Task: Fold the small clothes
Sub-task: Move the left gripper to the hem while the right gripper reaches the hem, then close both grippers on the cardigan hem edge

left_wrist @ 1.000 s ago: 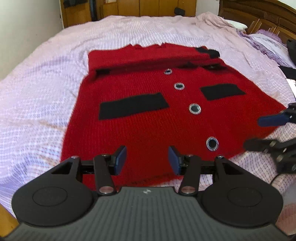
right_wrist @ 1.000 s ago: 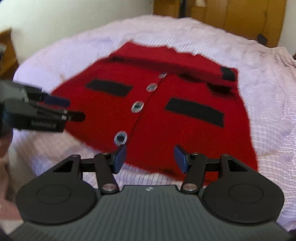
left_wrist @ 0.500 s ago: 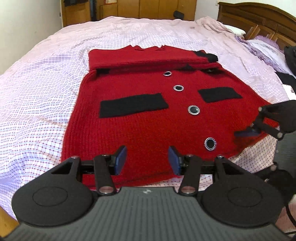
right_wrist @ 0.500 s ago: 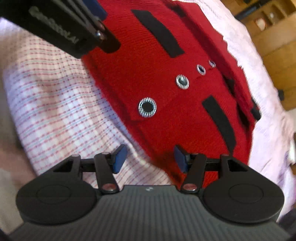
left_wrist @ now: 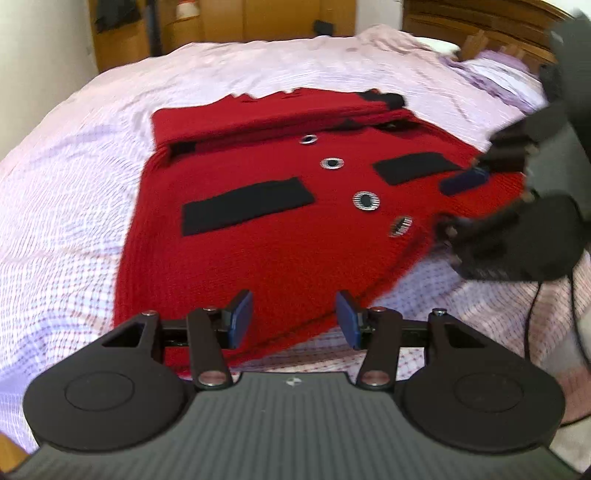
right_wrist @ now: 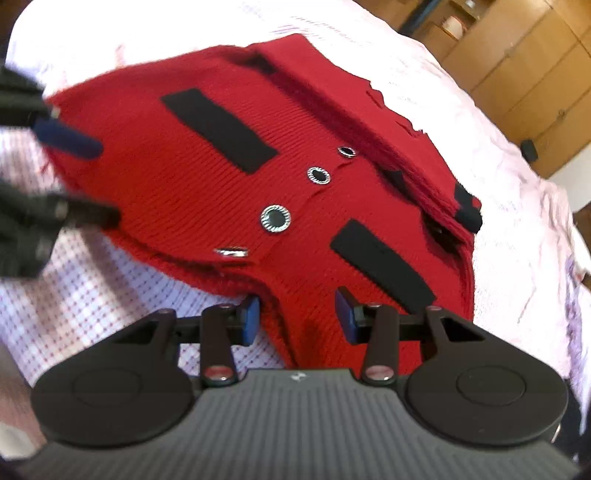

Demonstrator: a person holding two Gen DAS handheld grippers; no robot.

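A red knitted cardigan (left_wrist: 266, 236) with black pocket strips and silver-rimmed buttons lies on the lilac checked bed cover (left_wrist: 66, 192), its sleeves folded across the top. My left gripper (left_wrist: 294, 317) hovers open over the near hem; its pads touch nothing. It also shows at the left of the right wrist view as the left gripper (right_wrist: 107, 182). My right gripper (right_wrist: 298, 314) straddles the hem's right corner. Its jaws are closing, with bunched red knit (right_wrist: 314, 288) between them, and I see no pad pressing on it. Beside the right gripper (left_wrist: 441, 206) the lowest button (left_wrist: 399, 226) tilts up.
Wooden wardrobe doors (left_wrist: 258, 18) stand beyond the bed's far end. A dark headboard (left_wrist: 480, 22) and purple pillows (left_wrist: 498, 70) lie at the right. A black cable (left_wrist: 535, 306) trails from the right gripper across the cover.
The right gripper rolled and slid in onto the hem's right corner, and its jaws narrowed. The hem by the lowest button lifted and rumpled. The left gripper barely moved.
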